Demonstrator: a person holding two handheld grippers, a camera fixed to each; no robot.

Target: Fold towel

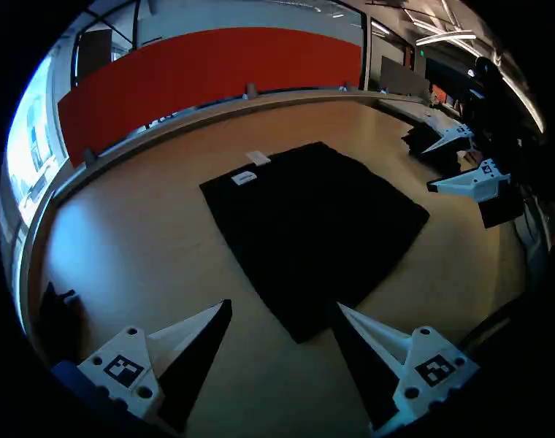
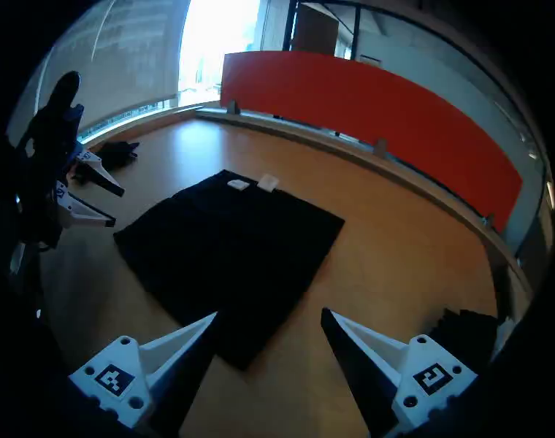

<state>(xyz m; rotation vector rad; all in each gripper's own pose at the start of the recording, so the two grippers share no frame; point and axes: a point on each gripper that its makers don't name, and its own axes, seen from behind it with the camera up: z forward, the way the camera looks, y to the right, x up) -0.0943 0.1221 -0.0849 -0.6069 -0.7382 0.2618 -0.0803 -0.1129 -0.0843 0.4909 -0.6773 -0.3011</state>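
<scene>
A black towel (image 1: pixel 314 233) (image 2: pixel 226 248) lies spread flat on the wooden table, with two small white tags (image 1: pixel 243 177) (image 2: pixel 238 185) at its far edge. In the left gripper view, my left gripper (image 1: pixel 282 306) is open, hovering low with the towel's near corner between its fingers, not touching. In the right gripper view, my right gripper (image 2: pixel 269 315) is open too, with another towel corner between its fingers. Each gripper also appears in the other's view, beside the towel: the right gripper (image 1: pixel 425 169) and the left gripper (image 2: pixel 118 207), both with fingers apart.
A red partition (image 1: pixel 204 69) (image 2: pixel 372 102) runs along the table's far edge. A pile of dark cloth (image 2: pixel 464 328) (image 1: pixel 55 314) sits near the table edge. Another dark item (image 2: pixel 117 153) (image 1: pixel 423 135) lies beyond the towel. Bare wood (image 1: pixel 139 233) surrounds the towel.
</scene>
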